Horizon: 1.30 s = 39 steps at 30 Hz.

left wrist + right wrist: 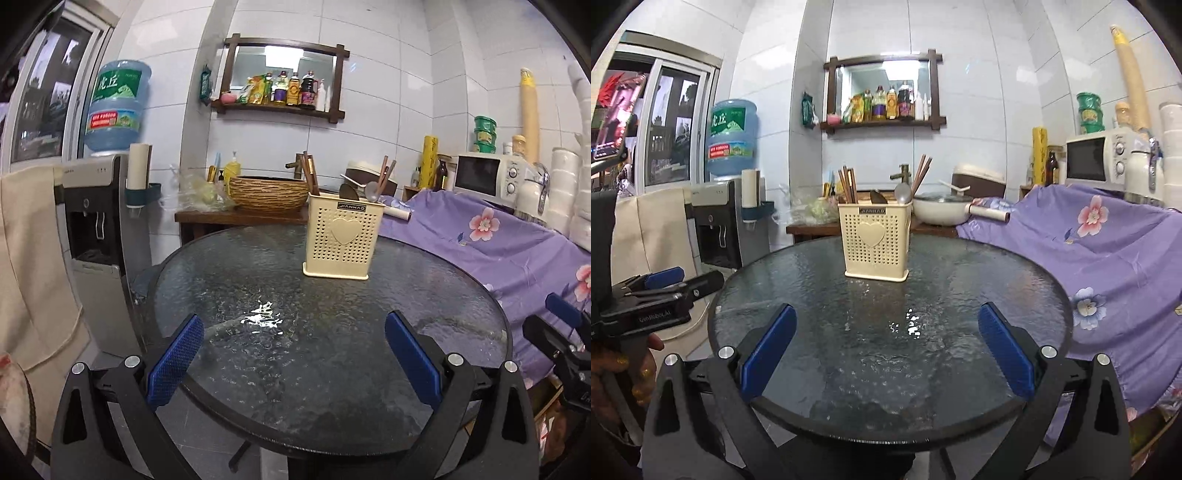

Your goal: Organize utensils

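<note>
cream utensil holder [341,240], chopsticks [308,168] and spoon [372,191] inside, frame centre on glass table [295,369]; left gripper [293,354] and right gripper [886,349] both spread apart, empty.

White tiled walls [979,110], a wooden shelf [882,123] (with bottles), a water dispenser [96,221], and a round glass table [886,332].

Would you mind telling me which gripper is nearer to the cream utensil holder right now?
Neither clearly. The left gripper sits back from the utensil holder, which appears ahead and slightly right; the right gripper is similarly back, with the holder ahead and slightly left. Both are open and empty.
</note>
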Each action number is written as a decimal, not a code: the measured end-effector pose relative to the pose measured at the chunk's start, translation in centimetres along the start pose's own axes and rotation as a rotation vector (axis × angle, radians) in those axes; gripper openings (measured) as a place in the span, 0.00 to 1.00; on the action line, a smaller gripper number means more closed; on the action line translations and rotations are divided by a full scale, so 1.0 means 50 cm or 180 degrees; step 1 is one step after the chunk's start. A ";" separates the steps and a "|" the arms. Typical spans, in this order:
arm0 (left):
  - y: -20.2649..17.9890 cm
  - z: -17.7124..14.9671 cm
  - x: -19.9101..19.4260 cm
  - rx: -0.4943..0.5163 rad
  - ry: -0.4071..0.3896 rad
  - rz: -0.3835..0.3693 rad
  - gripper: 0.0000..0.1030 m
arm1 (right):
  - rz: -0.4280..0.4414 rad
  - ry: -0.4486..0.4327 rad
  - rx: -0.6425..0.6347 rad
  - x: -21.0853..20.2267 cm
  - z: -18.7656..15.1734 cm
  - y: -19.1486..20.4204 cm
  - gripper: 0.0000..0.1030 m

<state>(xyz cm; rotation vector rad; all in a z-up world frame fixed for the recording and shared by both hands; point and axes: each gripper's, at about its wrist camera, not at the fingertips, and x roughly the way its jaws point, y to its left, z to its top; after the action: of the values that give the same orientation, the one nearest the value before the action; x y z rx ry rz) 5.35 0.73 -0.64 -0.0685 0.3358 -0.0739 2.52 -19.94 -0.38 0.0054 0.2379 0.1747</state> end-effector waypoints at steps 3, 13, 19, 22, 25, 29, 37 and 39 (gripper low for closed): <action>-0.012 -0.005 -0.012 0.0051 0.0043 -0.0026 0.94 | 0.0009 -0.0058 0.0094 -0.031 -0.006 -0.010 0.94; -0.027 -0.008 -0.038 0.0077 0.0055 0.0009 0.94 | 0.0026 -0.0097 0.0112 -0.061 -0.002 -0.015 0.94; -0.031 -0.005 -0.045 0.0162 0.0047 0.0131 0.94 | 0.0067 -0.0077 0.0105 -0.056 0.001 -0.007 0.94; -0.029 -0.004 -0.050 0.0145 0.0032 0.0156 0.94 | 0.0078 -0.0067 0.0092 -0.054 0.000 -0.004 0.94; -0.031 -0.005 -0.052 0.0150 0.0040 0.0153 0.94 | 0.0092 -0.0043 0.0076 -0.051 -0.002 -0.001 0.94; -0.035 -0.005 -0.052 0.0176 0.0052 0.0192 0.94 | 0.0107 -0.0021 0.0077 -0.049 -0.003 0.002 0.94; -0.036 -0.003 -0.049 0.0193 0.0100 0.0248 0.94 | 0.0132 0.0007 0.0090 -0.045 -0.004 0.005 0.94; -0.036 -0.003 -0.050 0.0187 0.0104 0.0258 0.94 | 0.0129 0.0005 0.0088 -0.045 -0.004 0.006 0.94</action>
<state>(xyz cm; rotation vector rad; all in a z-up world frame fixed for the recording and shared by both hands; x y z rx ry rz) 2.82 -0.84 0.20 0.0045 0.3685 -0.0047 0.26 -20.06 -0.04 0.0374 0.2419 0.2118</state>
